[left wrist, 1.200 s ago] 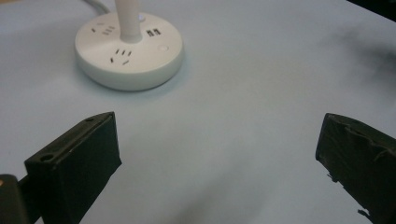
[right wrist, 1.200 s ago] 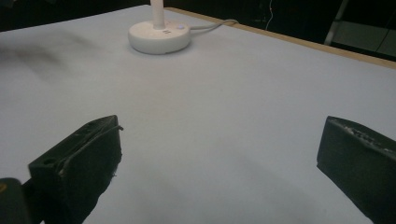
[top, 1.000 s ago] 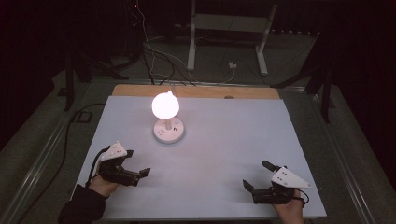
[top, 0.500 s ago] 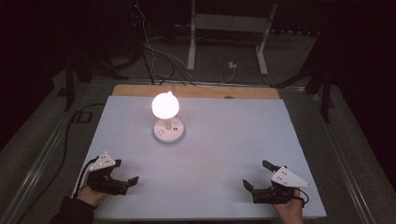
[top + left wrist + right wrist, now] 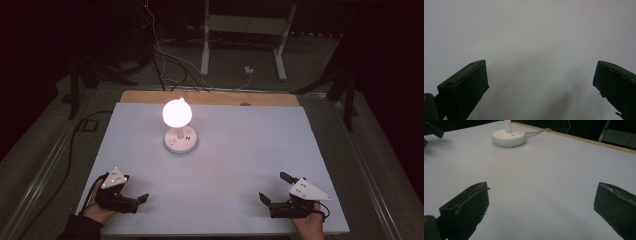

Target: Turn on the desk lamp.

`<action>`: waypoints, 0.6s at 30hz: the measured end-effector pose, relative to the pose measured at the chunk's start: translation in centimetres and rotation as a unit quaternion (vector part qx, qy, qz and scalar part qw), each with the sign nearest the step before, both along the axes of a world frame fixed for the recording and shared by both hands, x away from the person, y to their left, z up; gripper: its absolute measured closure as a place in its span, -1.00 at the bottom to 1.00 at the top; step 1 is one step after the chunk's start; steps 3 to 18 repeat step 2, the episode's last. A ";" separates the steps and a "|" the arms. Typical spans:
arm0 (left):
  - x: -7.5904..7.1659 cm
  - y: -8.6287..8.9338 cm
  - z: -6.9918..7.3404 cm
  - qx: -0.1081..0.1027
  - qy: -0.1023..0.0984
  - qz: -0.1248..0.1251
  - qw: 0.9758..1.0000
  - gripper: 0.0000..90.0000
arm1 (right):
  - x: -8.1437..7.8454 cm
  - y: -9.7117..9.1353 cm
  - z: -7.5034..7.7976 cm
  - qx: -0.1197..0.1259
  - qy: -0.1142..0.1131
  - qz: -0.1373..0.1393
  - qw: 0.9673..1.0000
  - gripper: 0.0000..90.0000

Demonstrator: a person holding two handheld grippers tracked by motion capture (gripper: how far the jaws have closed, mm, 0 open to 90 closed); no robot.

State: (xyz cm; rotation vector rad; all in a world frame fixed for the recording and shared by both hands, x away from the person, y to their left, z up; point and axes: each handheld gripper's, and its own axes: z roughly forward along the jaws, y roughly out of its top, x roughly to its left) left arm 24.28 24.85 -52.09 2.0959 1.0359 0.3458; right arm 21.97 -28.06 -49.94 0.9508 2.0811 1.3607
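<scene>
White light glows from a small lamp (image 5: pixel 178 125) that stands on a pale blue-grey table (image 5: pixel 240 150). The lamp sits toward the far left part of the table, well away from both grippers. It stands straight up: its long line runs from the round white base (image 5: pixel 180 141), up a short thin stem, to the shining ball on top. In the right gripper view the base (image 5: pixel 509 138) shows with its stem going up, and a white cord (image 5: pixel 539 130) runs away from it toward the wooden far edge of the table.

Near the front left corner, the left gripper (image 5: pixel 135 202) is held low over the table by a hand (image 5: pixel 97 212). Its two black jaws are spread wide apart with nothing between them, and they point to the right.

Near the front right corner, the right gripper (image 5: pixel 274 187) is held by the other hand (image 5: pixel 307 227). Its jaws are also spread wide with nothing in them. They point left and a bit toward the lamp.
</scene>
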 end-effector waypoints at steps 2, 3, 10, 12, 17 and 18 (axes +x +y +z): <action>0.0 0.0 0.0 0.002 -0.001 0.000 1.000 -0.99 | 0.0 0.0 0.0 0.000 0.000 0.001 1.000 -1.00; 0.0 0.0 0.0 0.002 -0.001 0.000 1.000 -0.99 | 0.0 0.0 0.0 0.000 0.000 0.001 1.000 -1.00; 0.0 0.0 0.0 0.002 -0.001 0.000 1.000 -0.99 | 0.0 0.0 0.0 0.000 0.000 0.001 1.000 -1.00; 0.0 0.0 0.0 0.002 -0.001 0.000 1.000 -0.99 | 0.0 0.0 0.0 0.000 0.000 0.001 1.000 -1.00; 0.0 0.0 0.0 0.002 -0.001 0.000 1.000 -0.99 | 0.0 0.0 0.0 0.000 0.000 0.001 1.000 -1.00; 0.0 0.0 0.0 0.002 -0.001 0.000 1.000 -0.99 | 0.0 0.0 0.0 0.000 0.000 0.001 1.000 -1.00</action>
